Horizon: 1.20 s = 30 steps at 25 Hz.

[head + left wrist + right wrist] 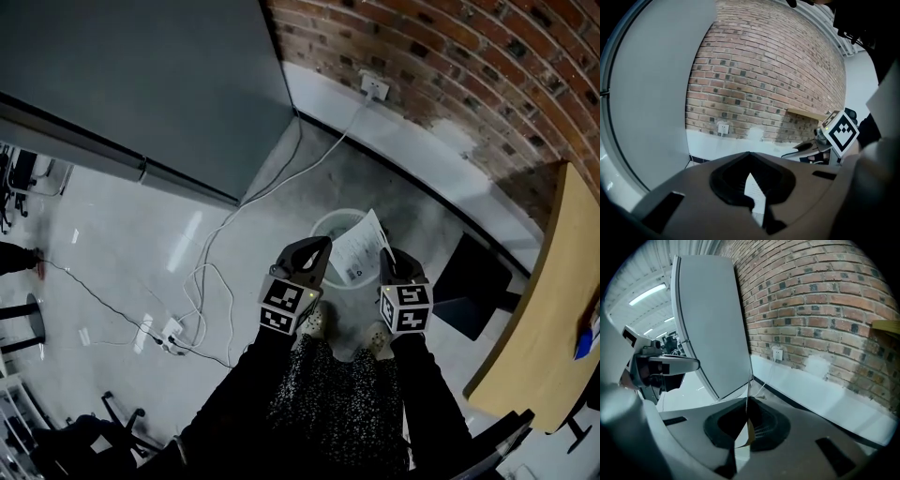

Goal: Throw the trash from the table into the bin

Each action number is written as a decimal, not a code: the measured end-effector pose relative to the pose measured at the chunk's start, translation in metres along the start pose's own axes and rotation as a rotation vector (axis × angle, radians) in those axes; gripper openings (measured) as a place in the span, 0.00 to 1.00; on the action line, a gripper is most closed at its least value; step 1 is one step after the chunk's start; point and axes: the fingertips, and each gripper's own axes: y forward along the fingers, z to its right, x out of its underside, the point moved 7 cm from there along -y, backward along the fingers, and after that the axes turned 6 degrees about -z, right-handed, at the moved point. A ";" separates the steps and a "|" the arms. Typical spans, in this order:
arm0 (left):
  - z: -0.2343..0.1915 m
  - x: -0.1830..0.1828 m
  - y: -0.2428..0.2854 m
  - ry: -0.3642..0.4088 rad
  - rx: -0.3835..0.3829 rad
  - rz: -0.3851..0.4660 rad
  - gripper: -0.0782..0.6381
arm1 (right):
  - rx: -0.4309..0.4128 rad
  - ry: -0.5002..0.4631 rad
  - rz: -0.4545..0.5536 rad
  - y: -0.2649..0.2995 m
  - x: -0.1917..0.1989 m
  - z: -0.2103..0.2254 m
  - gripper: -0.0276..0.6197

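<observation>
A white printed paper sheet (359, 246) hangs between my two grippers, straight above the round white bin (319, 230) on the floor. My right gripper (387, 255) is shut on the sheet's right edge. In the right gripper view the paper (742, 434) stands edge-on in the shut jaws of that gripper (740, 442). My left gripper (322, 246) is at the sheet's left side, and in the left gripper view a white printed strip (754, 190) sits pinched between its shut jaws. Whether both hold one sheet I cannot tell.
A wooden table (548, 309) runs along the right, with a black seat (473, 281) beside it. White cables and a power strip (171, 336) lie on the floor at left. A grey partition (141, 84) and brick wall (450, 47) stand behind the bin.
</observation>
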 end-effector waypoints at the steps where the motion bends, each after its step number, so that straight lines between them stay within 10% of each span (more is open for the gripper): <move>1: 0.000 0.004 0.002 0.002 0.003 -0.005 0.12 | 0.002 -0.001 -0.004 0.003 0.005 0.000 0.06; 30: -0.004 0.050 0.012 -0.041 0.009 -0.023 0.12 | -0.032 0.064 -0.028 0.051 0.049 -0.004 0.07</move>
